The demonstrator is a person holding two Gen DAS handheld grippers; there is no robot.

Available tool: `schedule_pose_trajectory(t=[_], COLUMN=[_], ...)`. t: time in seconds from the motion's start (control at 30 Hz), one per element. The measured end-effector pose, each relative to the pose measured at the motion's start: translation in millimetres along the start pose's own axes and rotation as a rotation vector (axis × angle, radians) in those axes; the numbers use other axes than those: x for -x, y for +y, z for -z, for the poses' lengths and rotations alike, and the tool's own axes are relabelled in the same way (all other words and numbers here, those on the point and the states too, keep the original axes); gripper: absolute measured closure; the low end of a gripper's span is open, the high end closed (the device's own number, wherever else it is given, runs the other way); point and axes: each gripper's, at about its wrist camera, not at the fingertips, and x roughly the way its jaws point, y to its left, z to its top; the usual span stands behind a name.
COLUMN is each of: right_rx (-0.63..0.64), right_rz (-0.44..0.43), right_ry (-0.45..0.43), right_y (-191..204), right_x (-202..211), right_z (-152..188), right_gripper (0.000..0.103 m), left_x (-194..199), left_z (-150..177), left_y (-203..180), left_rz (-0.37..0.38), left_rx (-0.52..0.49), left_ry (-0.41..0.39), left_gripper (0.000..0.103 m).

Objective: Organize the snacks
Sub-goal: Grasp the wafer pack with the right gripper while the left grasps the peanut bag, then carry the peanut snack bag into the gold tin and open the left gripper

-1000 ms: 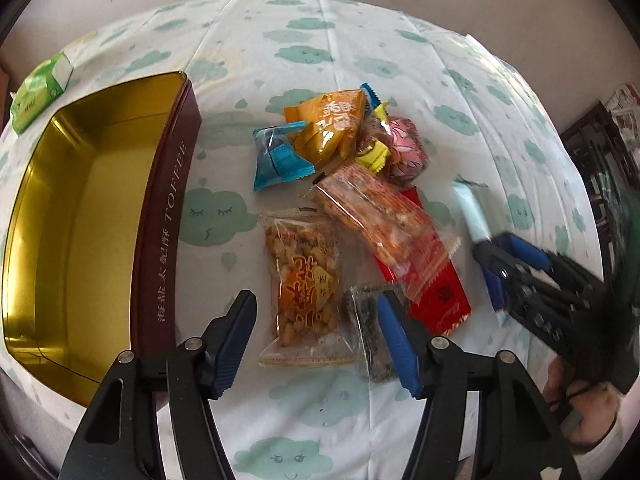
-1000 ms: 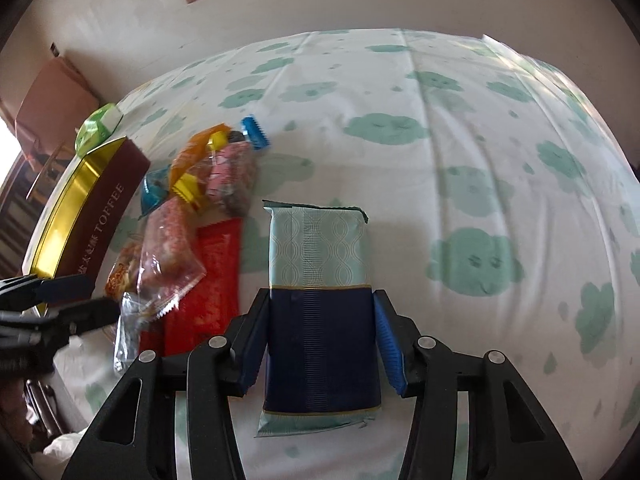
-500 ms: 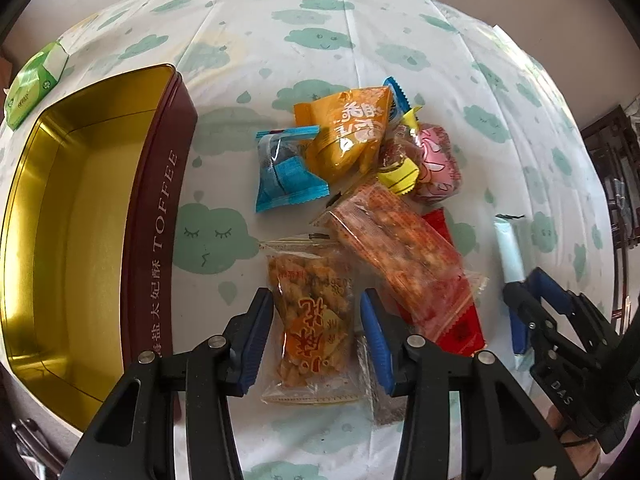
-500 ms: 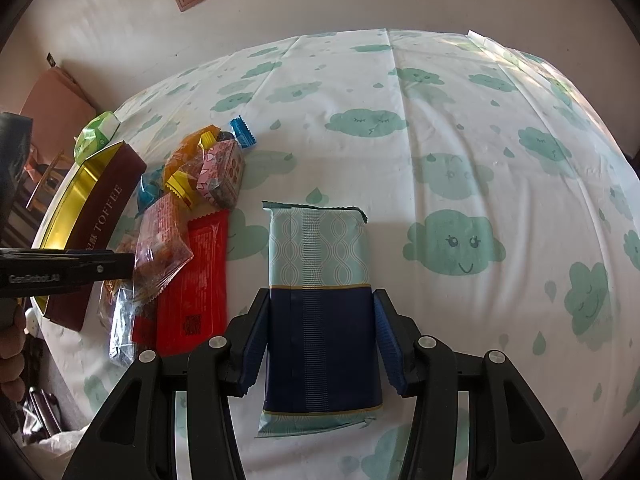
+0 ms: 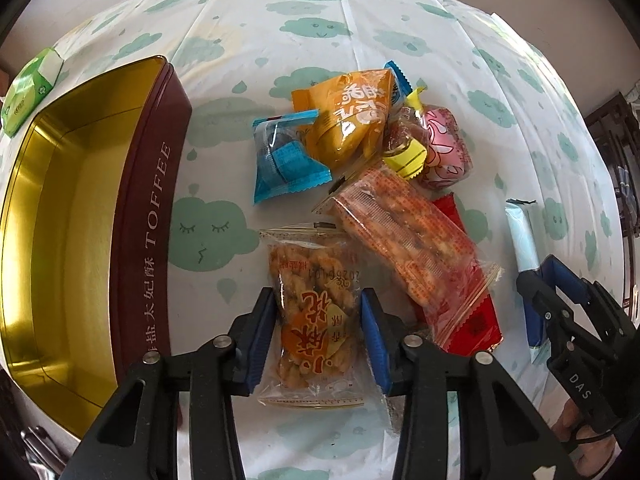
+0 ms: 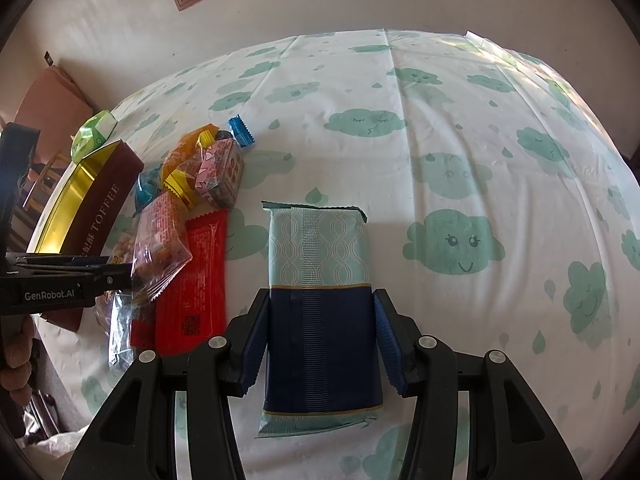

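Fingers (image 5: 262, 336) of the left gripper (image 5: 318, 336) are closing w/ the clear fried-twist packet (image 5: 314, 312) between them, pads about touching its sides; the packet is lying flat on the cloud tablecloth (image 5: 248, 52), just beside the open toffee tin (image 5: 148, 216). Right gripper (image 6: 320, 340) is standing narrow around the teal-navy biscuit pack (image 6: 320, 280), looking clamped on it. Risk, imo: the slick film is crumpling and slipping out, or the neighbouring red-print bag (image 5: 404, 240) is snagging during the lift, since it lies right beside.
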Motion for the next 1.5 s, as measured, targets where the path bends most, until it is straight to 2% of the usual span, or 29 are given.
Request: schedule_pose_trajectory(t=[0.2,0.5,0.9,1.0,1.1,1.17,1.33,1.5], right_rx=[0.003,0.019,0.040,0.045,0.050,0.052,0.060,0.060], right_rz=[0.011,0.047,0.107,0.120,0.131,0.137,0.155,0.160], right_ry=[0.001,0.015,0.033,0.033,0.036,0.037,0.039,0.040], right_y=[2,7,16,18,19,20,23,24], right_x=[-1,-3,-5,-6,-7,-7,-8,-8], right_z=[0,-1,-2,-2,-2,-2,-2,-2], right_gripper=[0.052,0.052,0.052,0.052,0.052,0.052,0.052,0.052], left_x=[5,33,81,94,106,117,131,130], left_z=[3,8,8,7,7,7,8,11], left_y=[-1,-2,39,55,73,84,110,139], left_rz=[0.008,0.057,0.061,0.085,0.147,0.100,0.066,-0.013], left_rx=[-0.004,-0.021,-0.015,0.010,0.041,0.046,0.067,0.086], left_ry=[-0.007,-0.048,-0.148,-0.164,-0.170,-0.199,-0.241,-0.228], left_gripper=[0.067,0.067,0.068,0.068,0.068,0.068,0.068,0.068])
